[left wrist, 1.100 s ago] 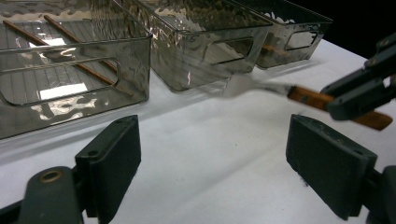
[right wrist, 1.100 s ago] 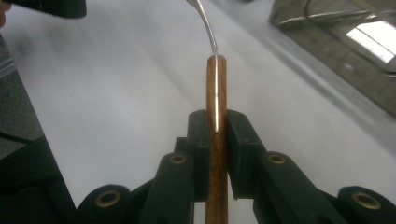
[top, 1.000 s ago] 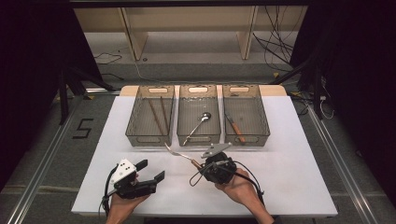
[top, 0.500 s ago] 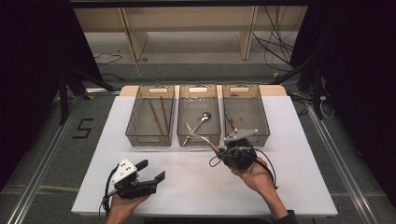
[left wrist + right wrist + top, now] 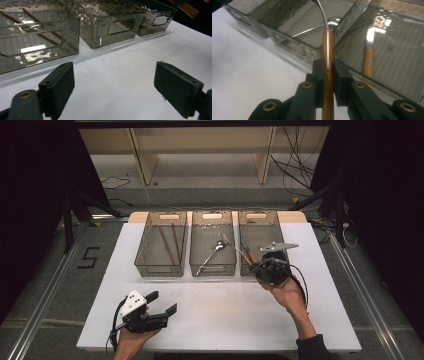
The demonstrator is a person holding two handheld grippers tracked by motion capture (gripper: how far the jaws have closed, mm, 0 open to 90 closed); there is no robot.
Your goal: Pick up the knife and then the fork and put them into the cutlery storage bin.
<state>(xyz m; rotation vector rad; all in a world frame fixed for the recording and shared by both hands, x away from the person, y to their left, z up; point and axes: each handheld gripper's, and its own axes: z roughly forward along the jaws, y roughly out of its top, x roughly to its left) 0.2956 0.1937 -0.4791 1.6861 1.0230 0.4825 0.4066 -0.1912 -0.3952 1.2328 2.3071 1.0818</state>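
Jaws of your right gripper (image 5: pixel 328 72) clamp a wooden-handled utensil (image 5: pixel 328 62), held at the near edge between the middle bin (image 5: pixel 212 245) and right bin (image 5: pixel 257 227); your left gripper (image 5: pixel 162 305) rests wide open, holding nothing, over the worktop (image 5: pixel 225 315).

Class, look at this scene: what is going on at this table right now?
A person is sorting cutlery into three clear bins. The right hand-held gripper is shut on a wooden-handled utensil, holding it at the near edge of the right bin, where another wooden-handled piece already lies. The middle bin holds a spoon, the left bin chopsticks. The left hand-held gripper sits open and empty near the table's front edge.
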